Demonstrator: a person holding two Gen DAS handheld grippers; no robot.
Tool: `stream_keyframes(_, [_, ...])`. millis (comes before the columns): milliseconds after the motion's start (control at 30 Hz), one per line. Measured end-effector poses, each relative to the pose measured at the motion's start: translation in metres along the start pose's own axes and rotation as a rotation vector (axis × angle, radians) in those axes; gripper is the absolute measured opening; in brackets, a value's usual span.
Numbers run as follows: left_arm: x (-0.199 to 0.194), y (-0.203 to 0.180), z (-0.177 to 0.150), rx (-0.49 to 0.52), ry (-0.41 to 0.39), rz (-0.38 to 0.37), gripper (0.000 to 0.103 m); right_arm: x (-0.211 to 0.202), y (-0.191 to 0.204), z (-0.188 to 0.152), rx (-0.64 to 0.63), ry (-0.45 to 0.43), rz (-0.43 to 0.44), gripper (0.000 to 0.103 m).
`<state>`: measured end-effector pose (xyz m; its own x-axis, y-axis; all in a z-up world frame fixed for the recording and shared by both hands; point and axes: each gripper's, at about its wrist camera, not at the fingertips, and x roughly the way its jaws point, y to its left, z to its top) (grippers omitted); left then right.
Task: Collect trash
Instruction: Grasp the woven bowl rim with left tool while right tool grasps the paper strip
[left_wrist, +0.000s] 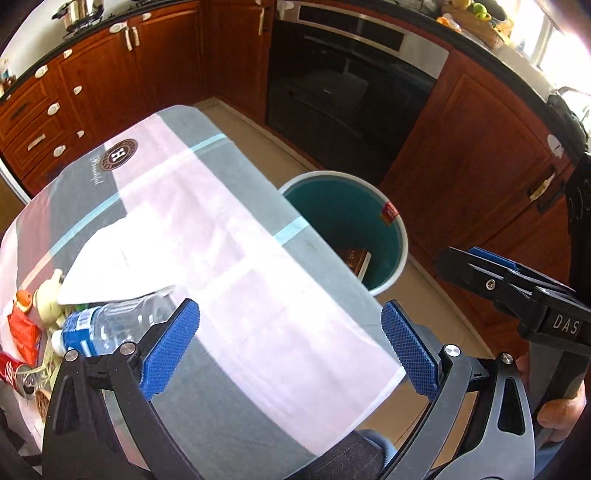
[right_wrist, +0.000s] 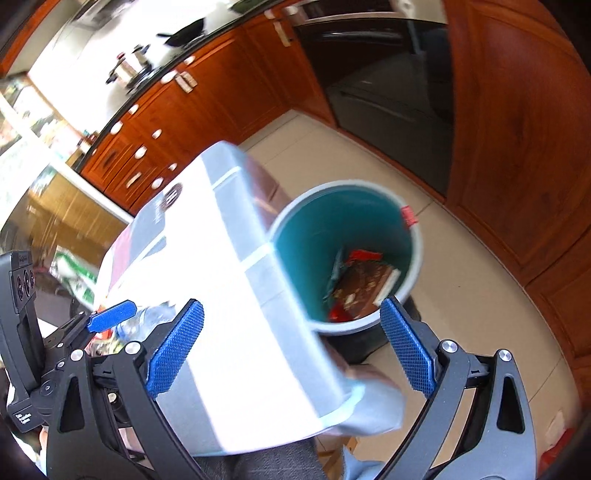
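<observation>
A table under a grey, pink and white cloth (left_wrist: 229, 236) carries trash at its left end: a clear plastic bottle with a blue label (left_wrist: 107, 325), a white sheet of paper (left_wrist: 122, 258), a red wrapper (left_wrist: 24, 338), a red can (left_wrist: 9, 369) and a cream-coloured item (left_wrist: 50, 299). My left gripper (left_wrist: 290, 314) hangs open over the cloth, just right of the bottle, with nothing between its fingers. A teal bin (right_wrist: 417, 240) stands on the floor by the table's right edge and holds a brown box and red wrappers (right_wrist: 362, 284). My right gripper (right_wrist: 291, 310) is open and empty above the table edge and the bin.
Red-brown wooden cabinets (left_wrist: 103, 85) and a black oven (left_wrist: 343, 92) curve around behind the table. A beige tiled floor (right_wrist: 461, 295) lies between them and the bin. Pots stand on the counter (right_wrist: 129, 70). A person's knee in dark cloth (left_wrist: 351, 458) shows at the table's near edge.
</observation>
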<state>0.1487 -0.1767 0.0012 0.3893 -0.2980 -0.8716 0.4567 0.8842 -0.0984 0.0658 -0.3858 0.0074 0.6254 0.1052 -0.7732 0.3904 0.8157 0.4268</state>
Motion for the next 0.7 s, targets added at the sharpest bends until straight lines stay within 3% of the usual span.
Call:
stream_keyframes(400, [-0.065,0.127,-0.088,-0.131,-0.048,0.105,0.099,0.027,0.128,-0.049,-0.226,0.096,0.057,0.092])
stream_keyframes(700, [-0.078,0.239,-0.160,-0.277,-0.008,0.210,0.099,0.058,0.205,-0.074,-0.471,0.131,0.039,0.092])
